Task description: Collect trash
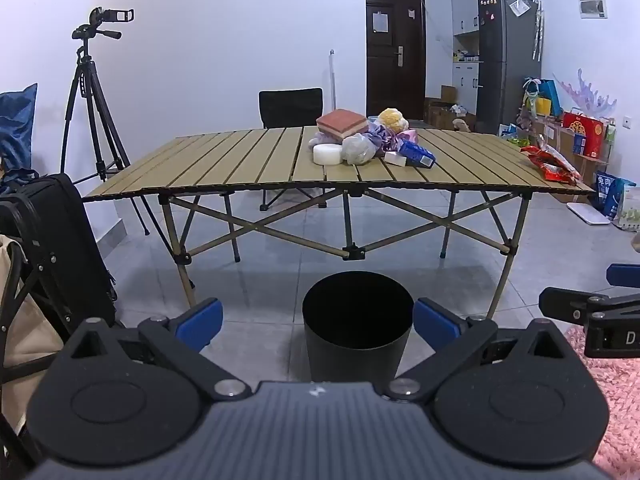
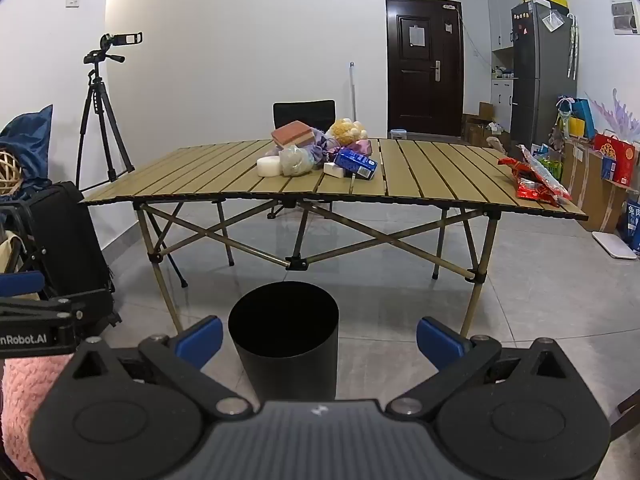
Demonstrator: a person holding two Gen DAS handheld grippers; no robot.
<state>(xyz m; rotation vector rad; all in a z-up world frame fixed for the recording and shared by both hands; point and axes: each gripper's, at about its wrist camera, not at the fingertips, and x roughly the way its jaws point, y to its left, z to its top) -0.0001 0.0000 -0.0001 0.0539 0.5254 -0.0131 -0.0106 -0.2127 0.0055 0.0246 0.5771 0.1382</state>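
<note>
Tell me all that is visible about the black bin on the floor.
The black bin is a round, plain, matte container with smooth walls that narrow slightly toward the base. It has no lid and no visible liner; its inside looks dark, so contents cannot be told. It stands upright on the grey tiled floor, in front of the near edge of the folding table, apart from its legs. Nothing else touches it.

My table top: matt tan slats, wood-look; legs metal tube. Bin matt black, smooth. Floor grey tile, faintly glossy. Snack wrapper shiny red plastic. Rug pink, fuzzy pile.
</note>
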